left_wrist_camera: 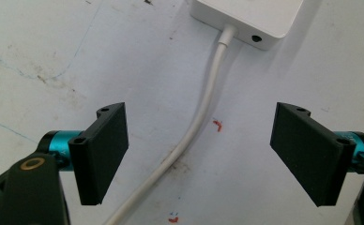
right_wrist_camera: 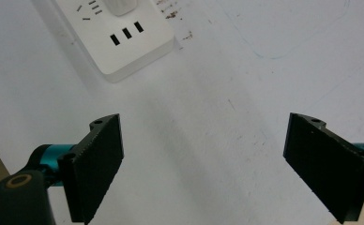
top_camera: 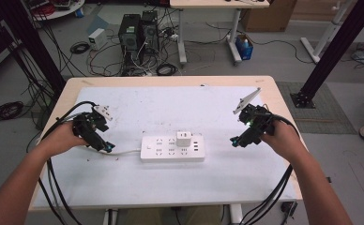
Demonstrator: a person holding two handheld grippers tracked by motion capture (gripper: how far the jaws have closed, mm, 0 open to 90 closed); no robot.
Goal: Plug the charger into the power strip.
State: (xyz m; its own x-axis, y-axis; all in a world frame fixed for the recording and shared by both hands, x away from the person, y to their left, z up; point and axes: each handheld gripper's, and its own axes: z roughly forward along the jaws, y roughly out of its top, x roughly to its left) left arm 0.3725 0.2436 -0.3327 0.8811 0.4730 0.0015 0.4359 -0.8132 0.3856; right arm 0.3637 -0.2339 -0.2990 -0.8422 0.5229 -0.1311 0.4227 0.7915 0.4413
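- Left tongs released, straddling white cord on bench.
- Right tongs released, near power strip carrying white plug.

Even overhead light is falling softly, making the white mat glow slightly. Soft shadows are pooling beside the power strip. Gripper views are staying sharp.

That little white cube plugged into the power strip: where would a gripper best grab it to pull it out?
Probably by the charger cube's two flat upright sides, coming straight down from above. It stands proud of the power strip, so its side faces are free for the pads. The open right gripper looks the nearer; the open left gripper sits by the cord.
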